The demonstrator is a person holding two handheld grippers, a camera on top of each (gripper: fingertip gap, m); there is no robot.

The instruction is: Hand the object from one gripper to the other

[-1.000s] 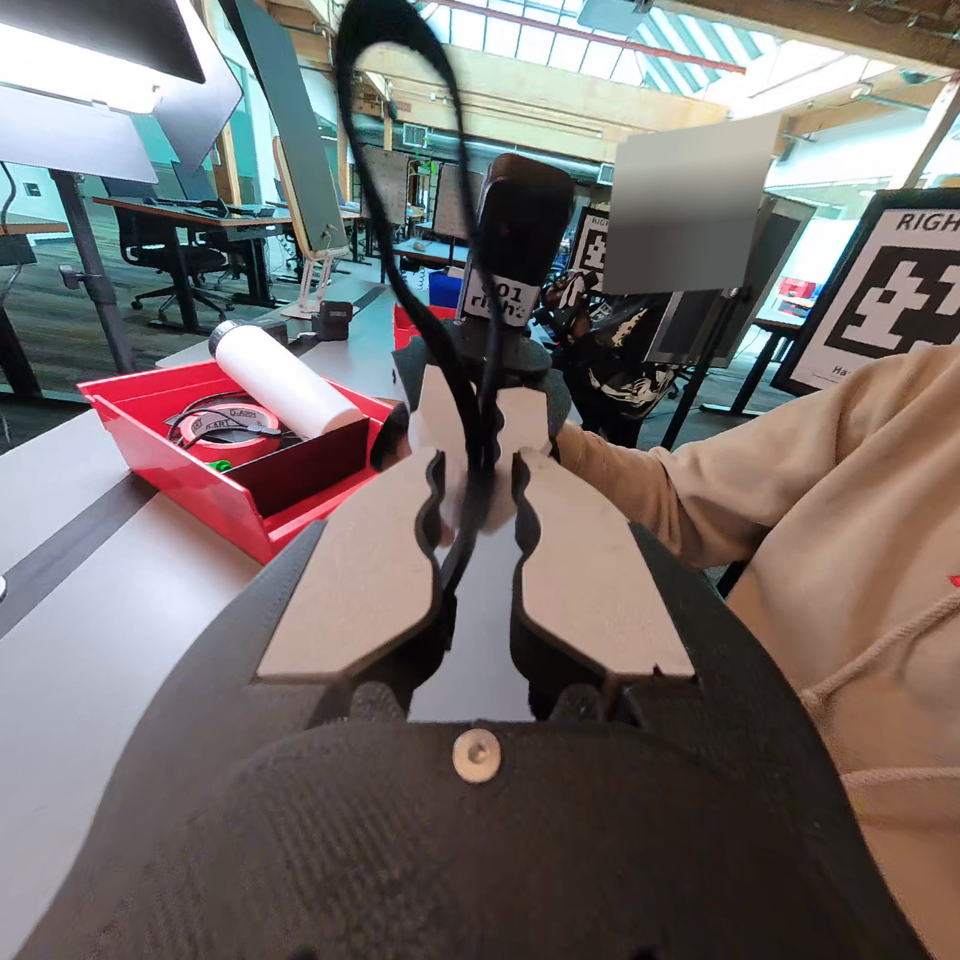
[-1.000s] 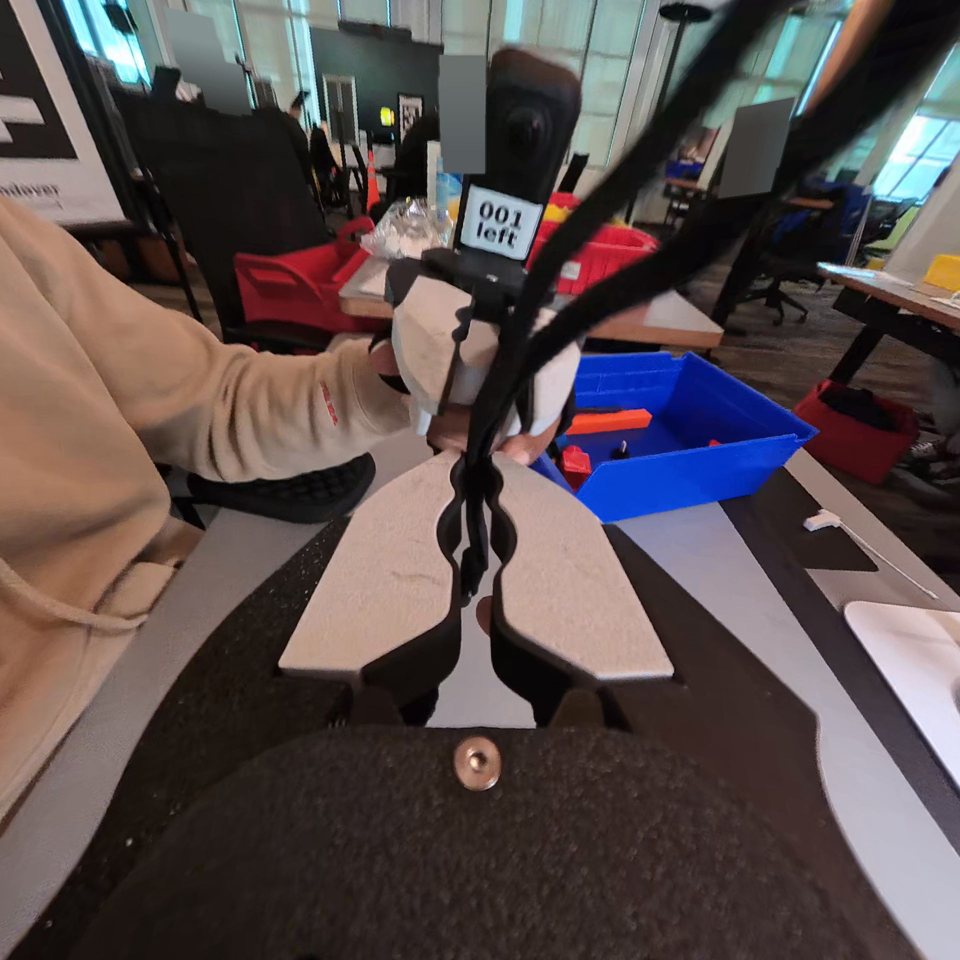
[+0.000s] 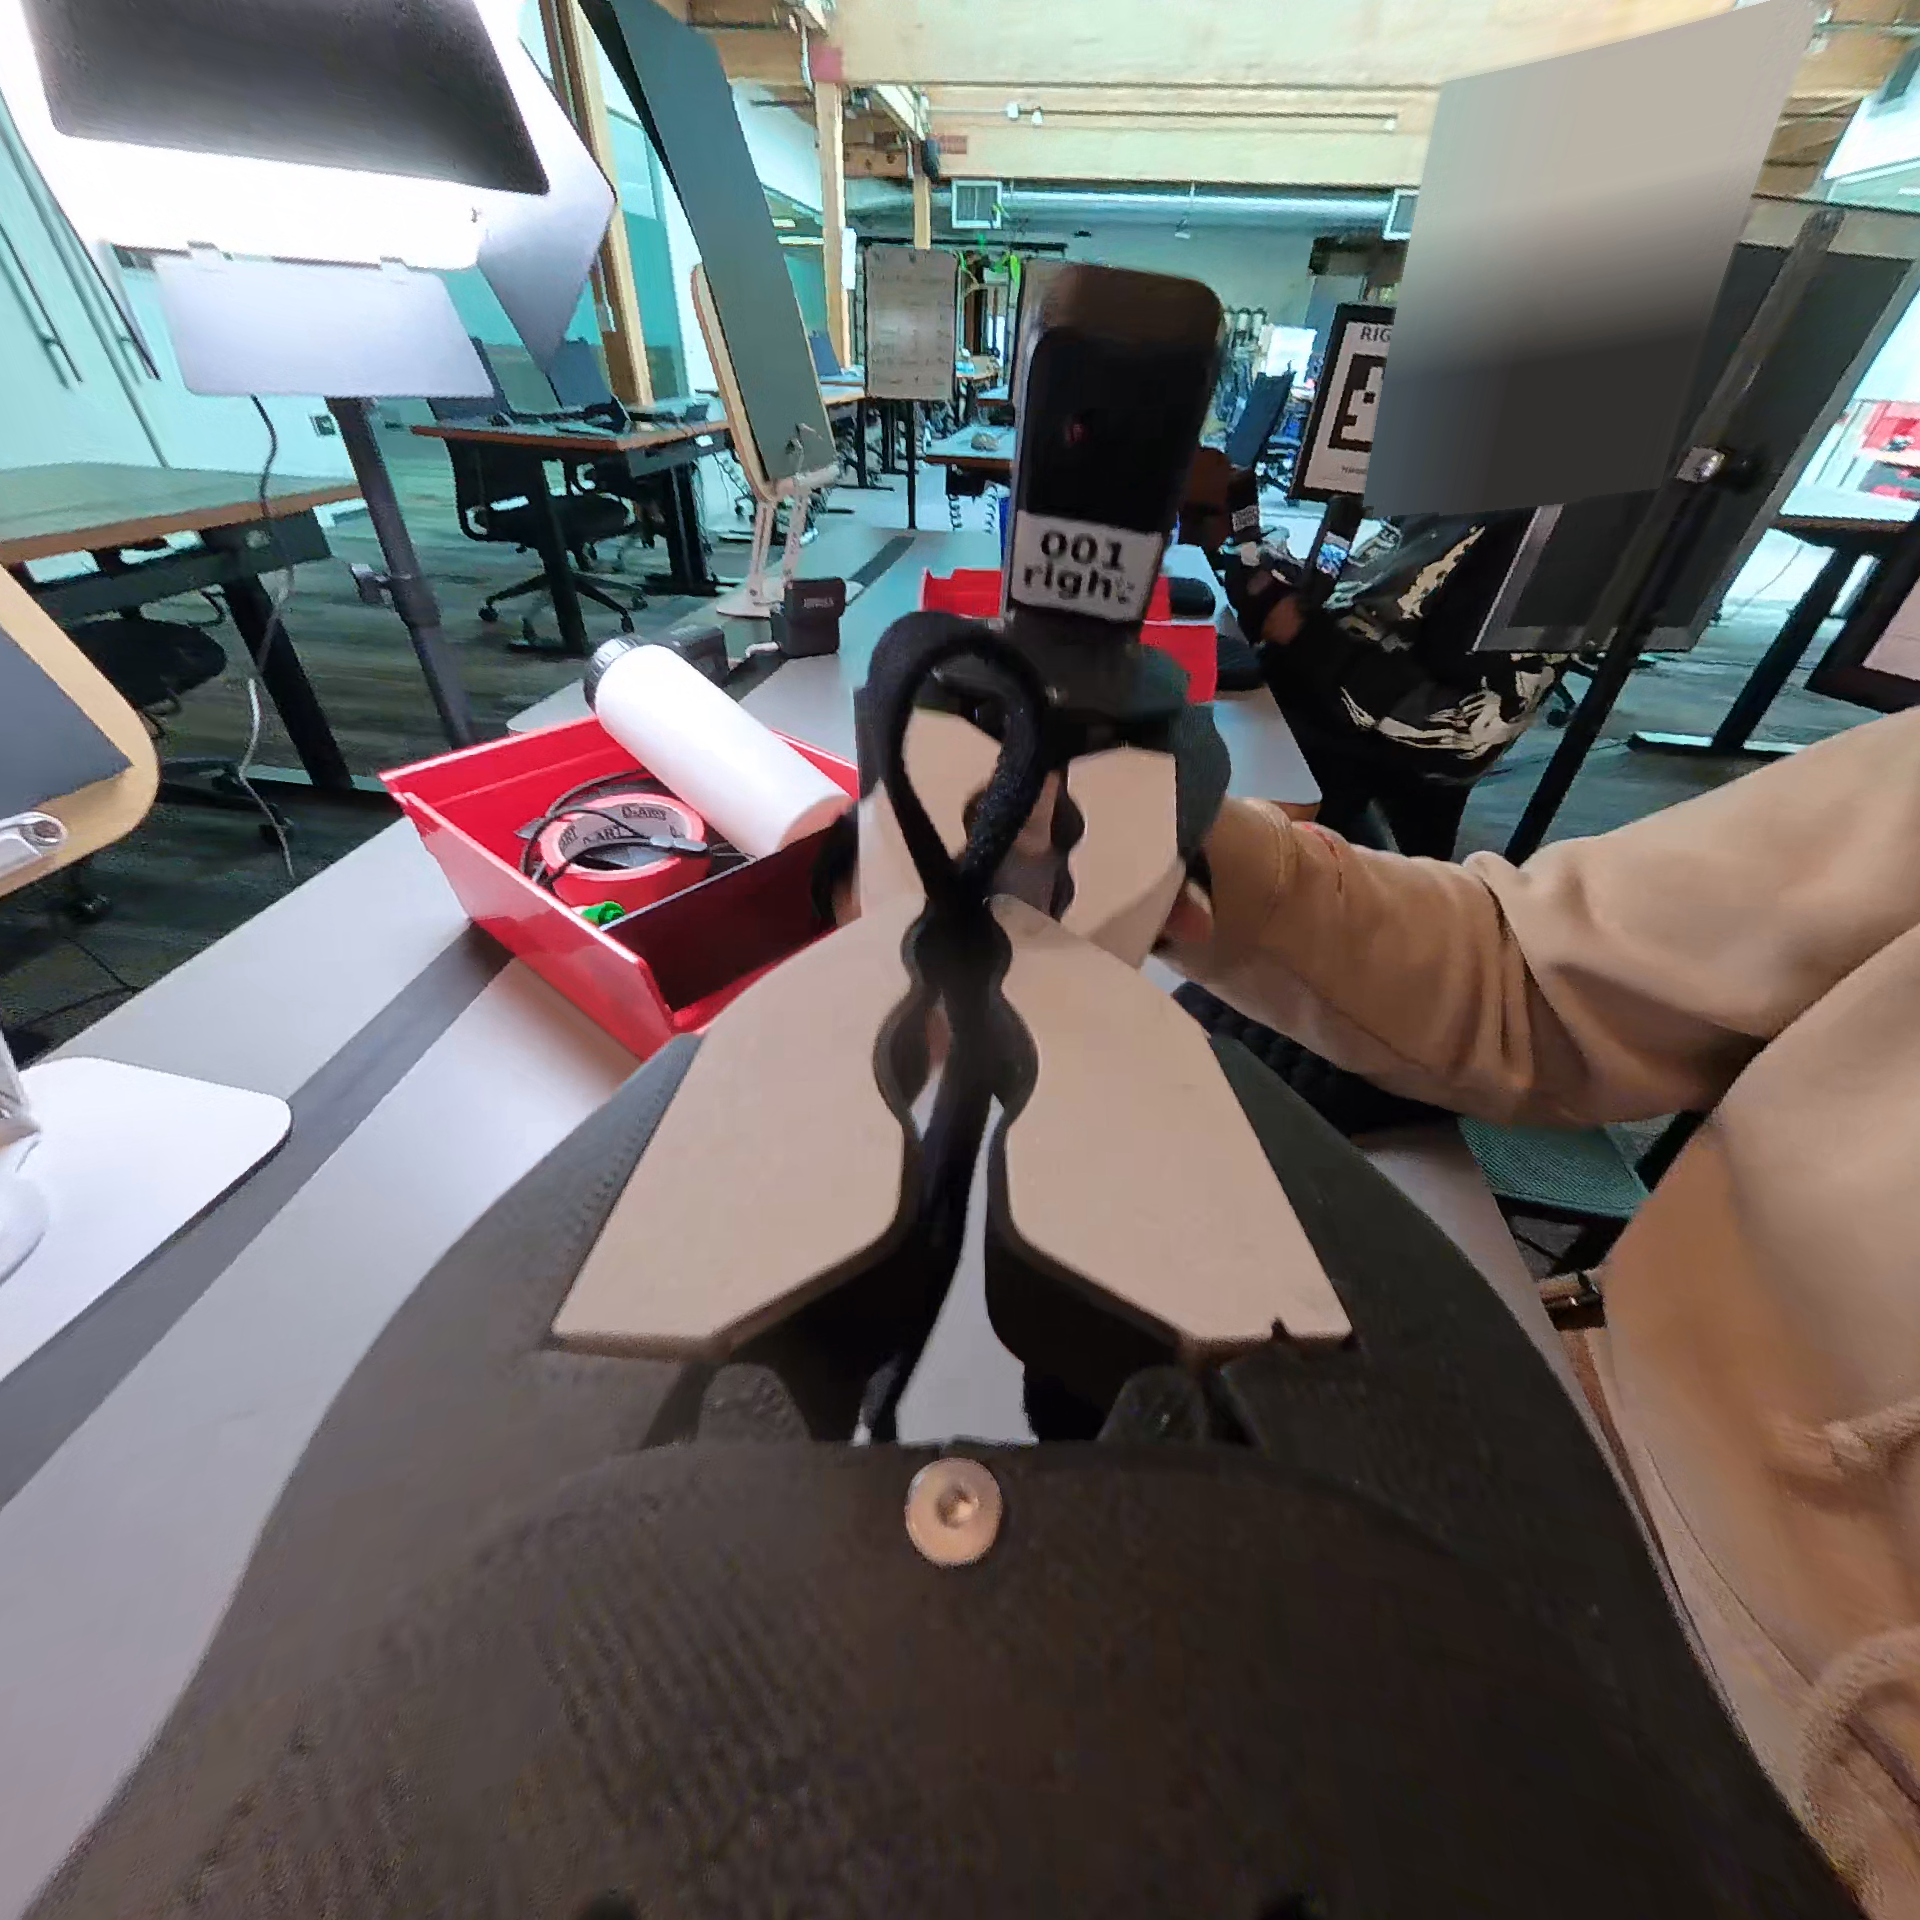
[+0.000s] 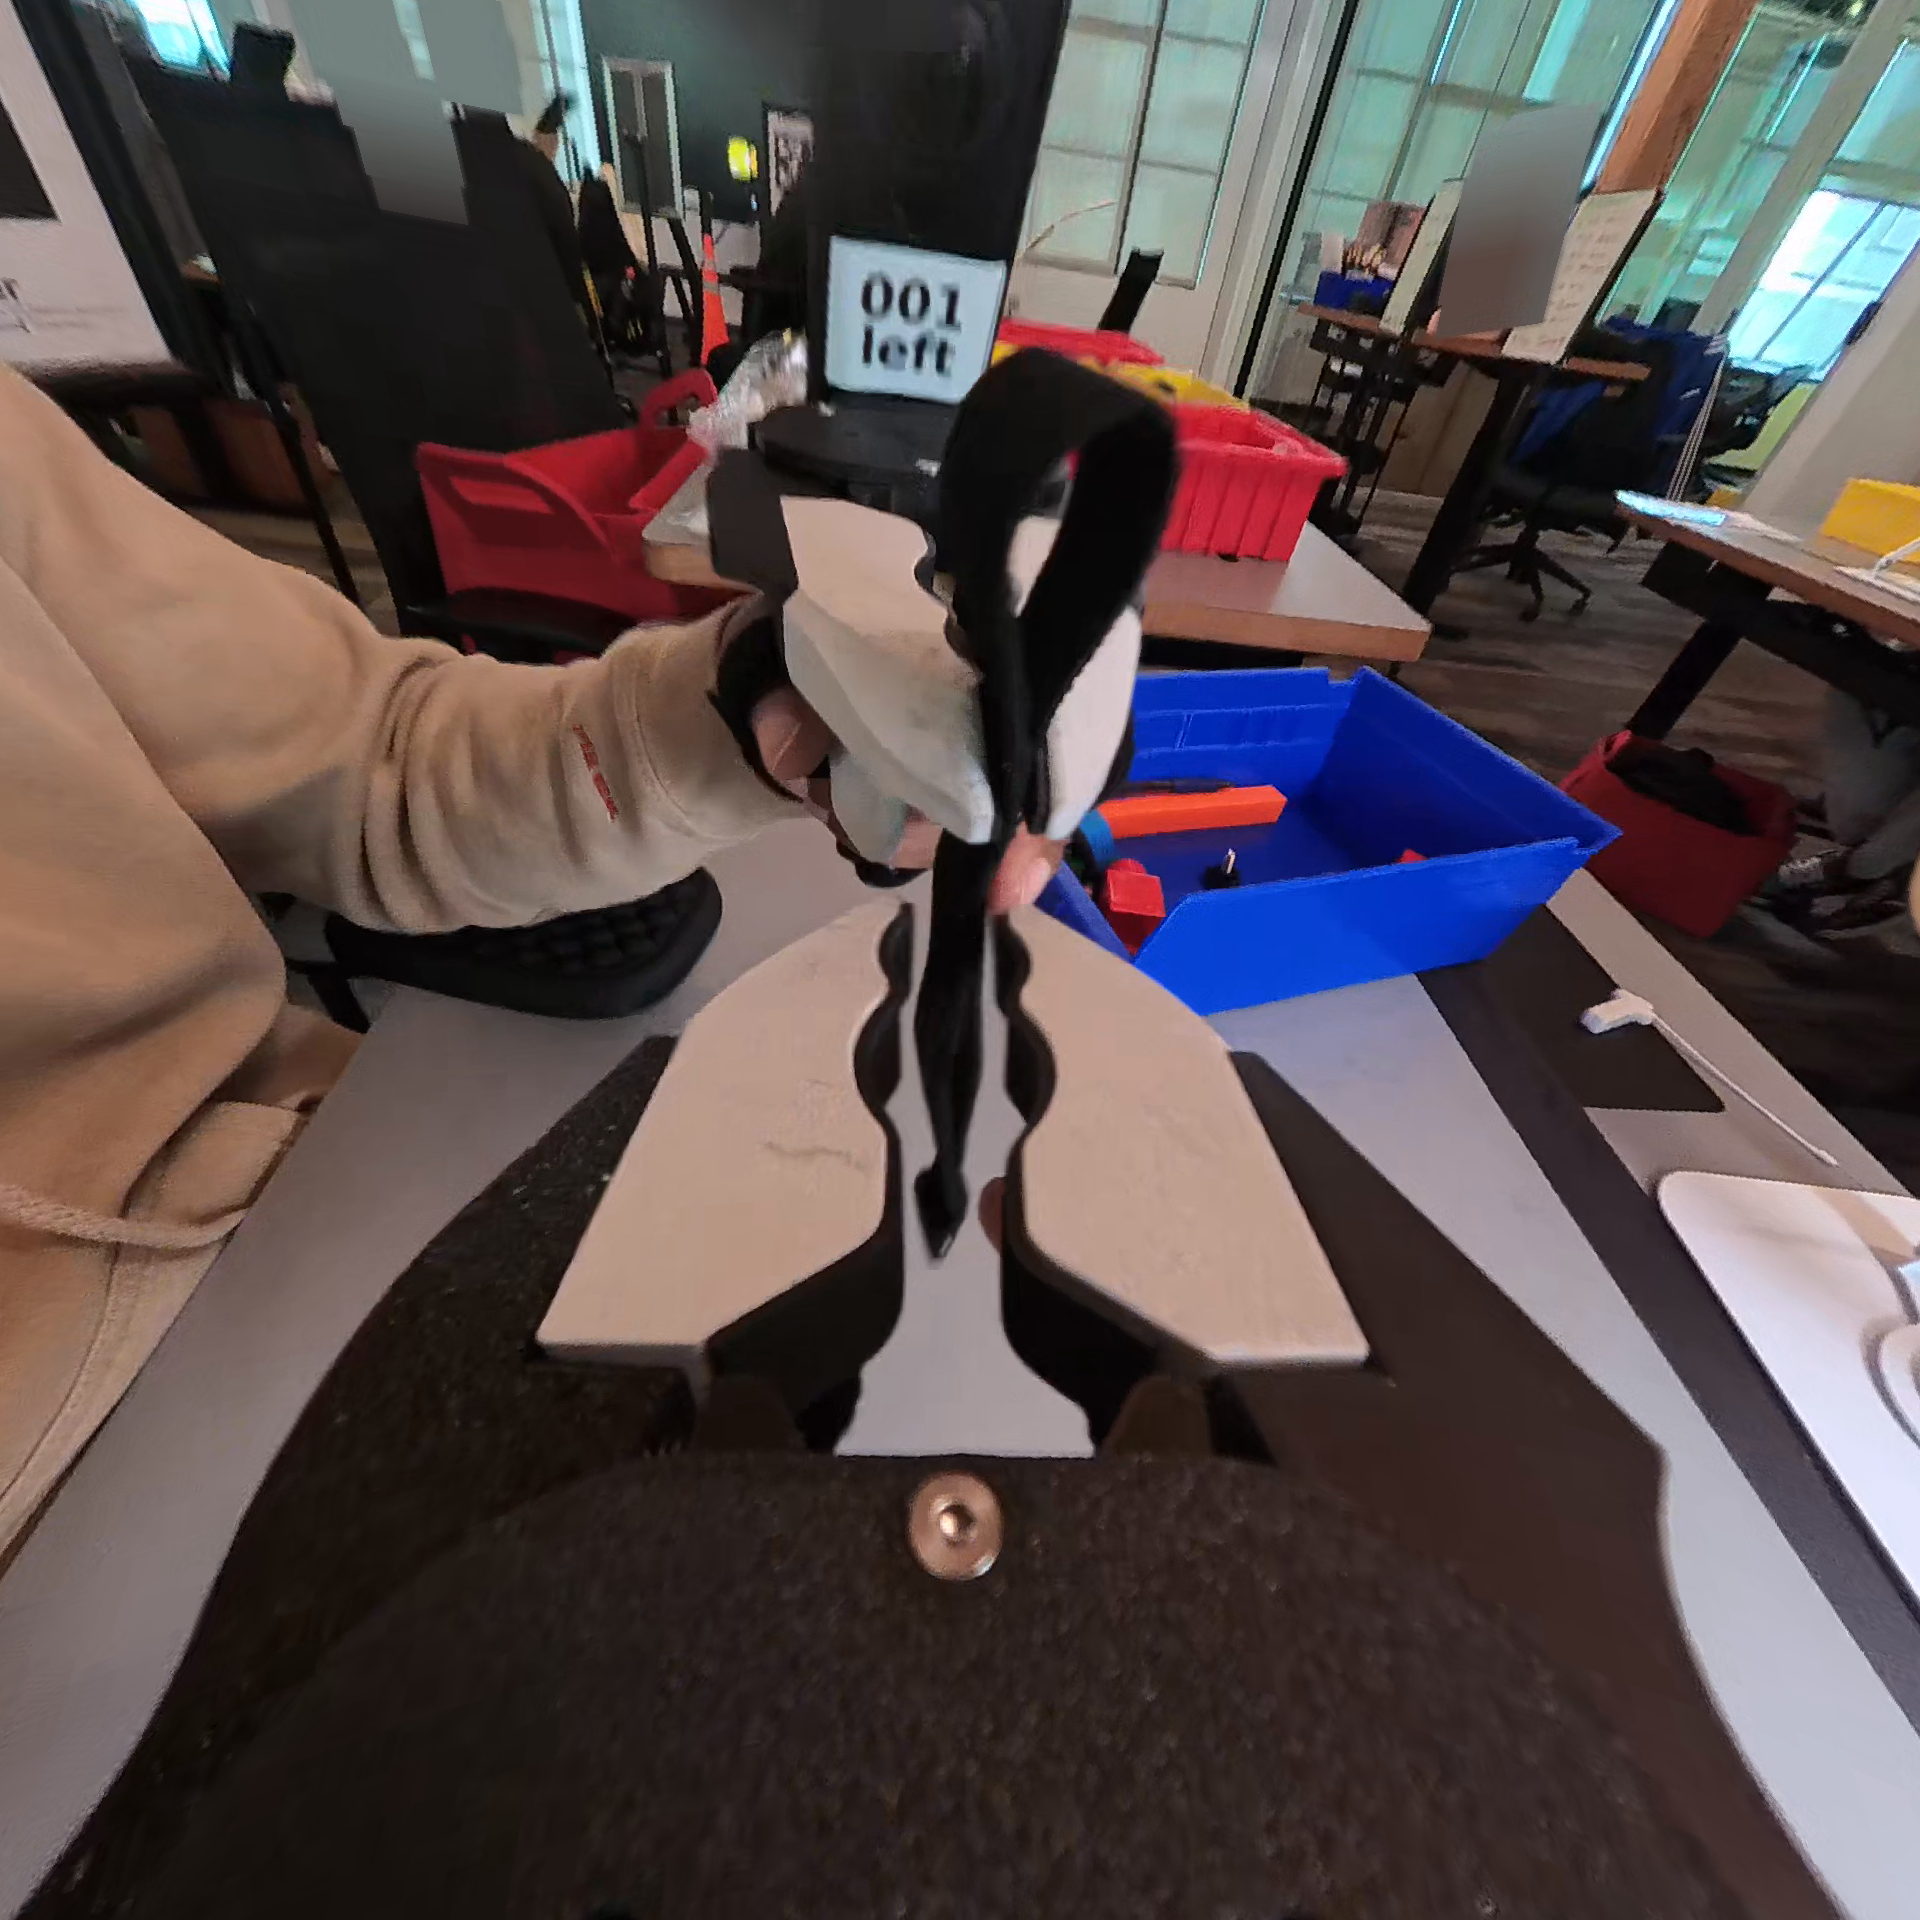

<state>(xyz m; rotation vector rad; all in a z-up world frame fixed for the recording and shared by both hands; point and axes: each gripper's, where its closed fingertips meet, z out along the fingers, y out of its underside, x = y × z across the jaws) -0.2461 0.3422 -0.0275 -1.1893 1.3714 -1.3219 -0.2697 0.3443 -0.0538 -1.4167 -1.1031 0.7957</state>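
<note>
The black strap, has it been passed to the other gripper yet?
Nearly. Done: the left gripper has its jaws shut on the black strap, whose loop sticks up above them. In hand: the right gripper has its jaws apart, and the strap's end hangs loose between them. Left: draw the two grippers apart so the strap comes clear of the right one.

Black cord (image 3: pixel 961 883): woven cloth, matt. Left hand-held gripper (image 3: pixel 956 940): pale fingers (image 3: pixel 790 1164), matt, finely grained; black body rough-textured plastic. Red bin (image 3: pixel 540 925) and blue bin (image 4: pixel 1351 914): glossy plastic. Desk (image 3: pixel 187 1299): smooth grey. Sleeve (image 4: pixel 364 748): tan cloth.
</note>
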